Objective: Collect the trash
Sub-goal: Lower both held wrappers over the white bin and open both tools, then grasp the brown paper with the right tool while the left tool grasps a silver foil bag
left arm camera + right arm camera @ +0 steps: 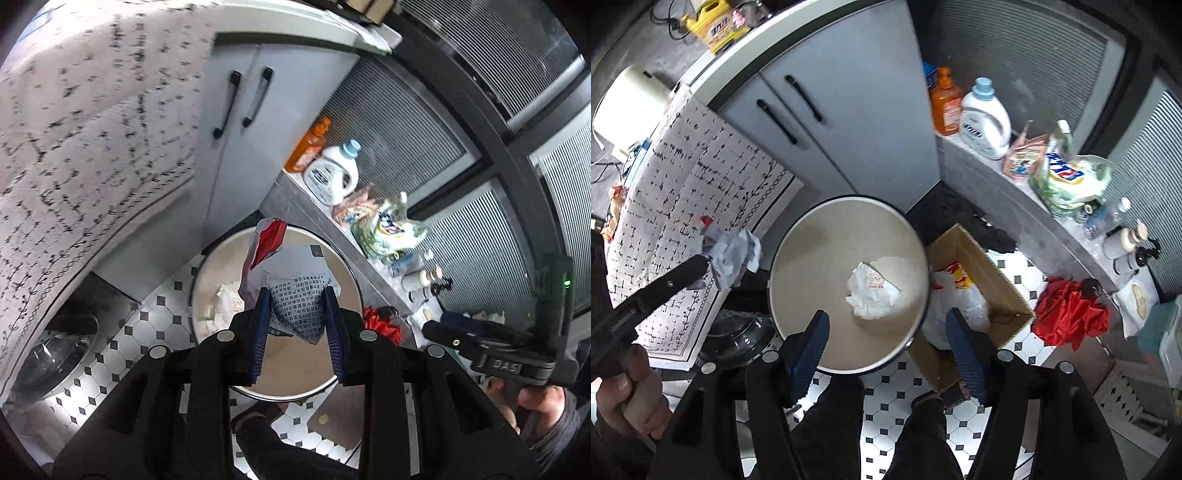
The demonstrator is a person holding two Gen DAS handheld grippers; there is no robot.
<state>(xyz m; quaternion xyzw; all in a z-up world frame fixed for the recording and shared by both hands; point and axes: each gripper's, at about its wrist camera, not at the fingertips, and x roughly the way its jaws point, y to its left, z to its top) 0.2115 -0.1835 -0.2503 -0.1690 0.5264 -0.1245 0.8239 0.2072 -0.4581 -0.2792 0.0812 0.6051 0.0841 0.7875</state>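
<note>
Above the round bin (pixel 798 236), both grippers point steeply down. Left gripper (pixel 297 314) is clamped on a crumpled printed paper (pixel 299 306) with a red scrap, held over the bin's mouth; the right wrist view shows it near the bin's left rim. Right gripper (pixel 886 339) hangs with its jaws apart and nothing between them, over a white paper wad (pixel 873 291) lying on the bin's bottom. A hand (pixel 631 402) grips the left handle.
</note>
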